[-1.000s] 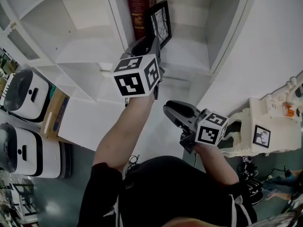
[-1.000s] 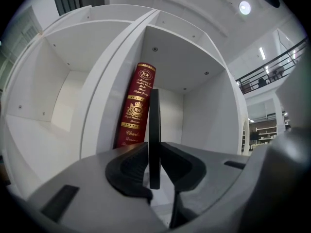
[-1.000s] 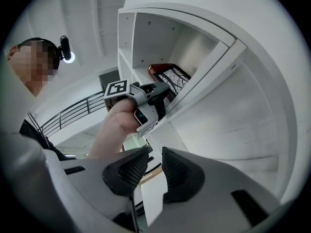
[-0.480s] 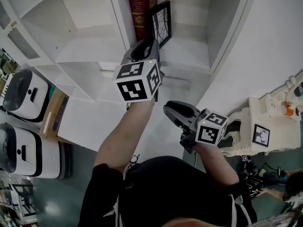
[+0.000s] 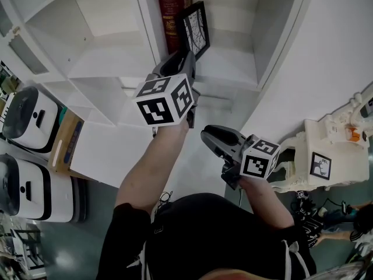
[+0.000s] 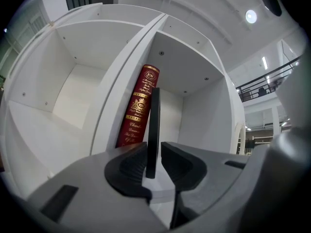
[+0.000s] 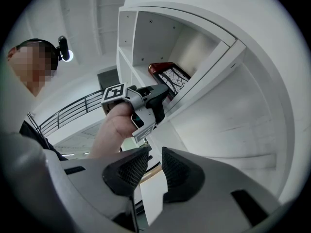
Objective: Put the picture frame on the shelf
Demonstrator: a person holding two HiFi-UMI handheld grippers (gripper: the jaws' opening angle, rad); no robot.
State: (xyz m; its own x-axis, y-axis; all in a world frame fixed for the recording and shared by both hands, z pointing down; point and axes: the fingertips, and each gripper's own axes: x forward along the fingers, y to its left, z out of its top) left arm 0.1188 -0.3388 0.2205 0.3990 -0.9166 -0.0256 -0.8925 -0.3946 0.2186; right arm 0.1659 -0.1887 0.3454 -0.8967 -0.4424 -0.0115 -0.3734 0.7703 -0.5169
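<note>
The black picture frame (image 5: 196, 27) stands on the white shelf (image 5: 233, 63), leaning next to a red book (image 5: 171, 10). My left gripper (image 5: 185, 58) reaches level into that compartment. In the left gripper view the frame (image 6: 153, 125) shows edge-on between the pads, in front of the book (image 6: 139, 109). The left gripper (image 6: 153, 161) has just been opening, and a gap shows beside the frame, so the jaws are open around it. My right gripper (image 5: 208, 136) hangs lower and to the right, open and empty (image 7: 154, 166). From there I see the left gripper (image 7: 158, 98) at the frame (image 7: 174, 79).
Empty white compartments (image 5: 87, 22) lie left of the divider (image 5: 148, 16). Two white appliances (image 5: 29, 112) and a cardboard box (image 5: 67, 139) stand on the floor at left. An ornate white table (image 5: 326, 139) with a small framed picture (image 5: 320, 165) is at right.
The left gripper's marker cube has shifted slightly to the left and its jaws have parted a little round the frame. The frame, the book and the right gripper have kept still.
</note>
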